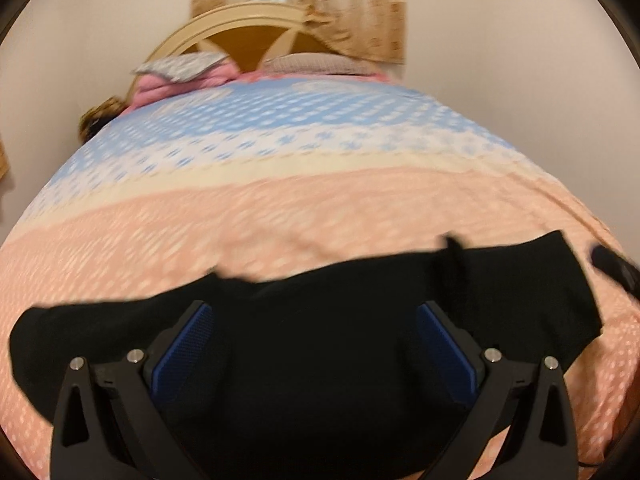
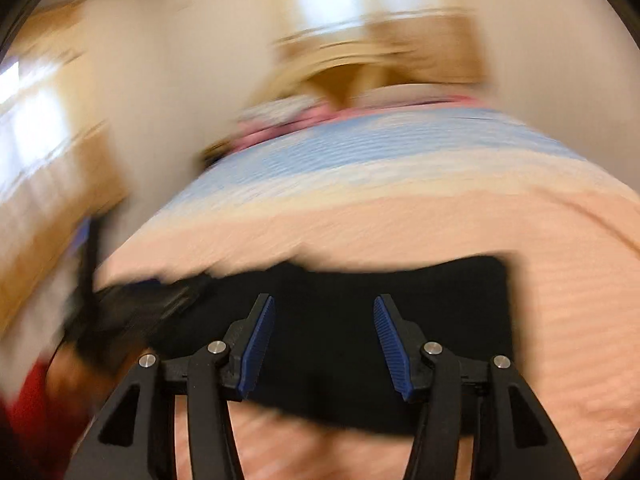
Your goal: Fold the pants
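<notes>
Black pants [image 1: 320,320] spread flat across the near edge of the bed [image 1: 320,208], on the peach band of the bedspread, one end towards the left edge, the other short of the right edge. Left gripper [image 1: 314,312] over the middle of the pants, jaws wide apart, blue pads [image 1: 184,348] clear of the cloth, nothing held. Right gripper [image 2: 324,312] above the pants [image 2: 360,340] in a heavily blurred view, jaws parted, nothing between them. Pillows [image 1: 312,63] and pink bedding [image 1: 160,88] by the headboard [image 1: 248,28] at the far edge. Curtain [image 1: 300,4] behind.
</notes>
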A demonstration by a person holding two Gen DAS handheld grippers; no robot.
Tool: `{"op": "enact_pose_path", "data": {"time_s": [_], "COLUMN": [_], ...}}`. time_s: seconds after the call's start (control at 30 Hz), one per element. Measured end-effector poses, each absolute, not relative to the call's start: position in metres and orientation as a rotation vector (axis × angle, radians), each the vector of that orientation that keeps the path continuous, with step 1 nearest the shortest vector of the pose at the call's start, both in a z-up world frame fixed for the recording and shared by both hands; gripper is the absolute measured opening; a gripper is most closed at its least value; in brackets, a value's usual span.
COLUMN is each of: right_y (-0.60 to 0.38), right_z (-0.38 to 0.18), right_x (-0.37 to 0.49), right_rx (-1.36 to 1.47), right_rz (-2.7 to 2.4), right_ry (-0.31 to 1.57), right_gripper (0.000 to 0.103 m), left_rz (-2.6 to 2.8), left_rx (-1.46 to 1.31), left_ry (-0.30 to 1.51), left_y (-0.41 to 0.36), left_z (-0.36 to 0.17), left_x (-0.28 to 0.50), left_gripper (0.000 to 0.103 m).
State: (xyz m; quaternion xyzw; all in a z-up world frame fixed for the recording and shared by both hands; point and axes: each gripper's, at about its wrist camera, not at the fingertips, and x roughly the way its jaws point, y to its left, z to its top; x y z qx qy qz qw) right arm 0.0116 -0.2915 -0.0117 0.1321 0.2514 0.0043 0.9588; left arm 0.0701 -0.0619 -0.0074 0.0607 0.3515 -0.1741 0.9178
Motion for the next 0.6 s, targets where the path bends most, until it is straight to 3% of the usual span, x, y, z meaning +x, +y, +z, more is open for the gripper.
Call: {"op": "enact_pose_path", "data": {"time_s": [0.17, 0.3, 0.6], "right_y": [-0.341, -0.36, -0.306], "right_z": [-0.029, -0.062, -0.021], "right_x": [0.06, 0.08, 0.049], "right_rx": [0.289, 0.333, 0.315], "right_rz": [-0.149, -0.157, -0.077], "right_ry": [0.599, 0.699, 0.493], "right_gripper": [0.054, 0.054, 0.056], "left_rz": [-0.342, -0.354, -0.224], "left_rx": [0.263, 0.222, 0.163], "left_ry": [0.784, 0.808, 0.735], "left_y": [-0.12, -0.112, -0.032], "left_z": [-0.034, -0.045, -0.011], "left_x": [0.074, 0.075, 0.069], "left_gripper": [0.103, 0.103, 0.103]}}
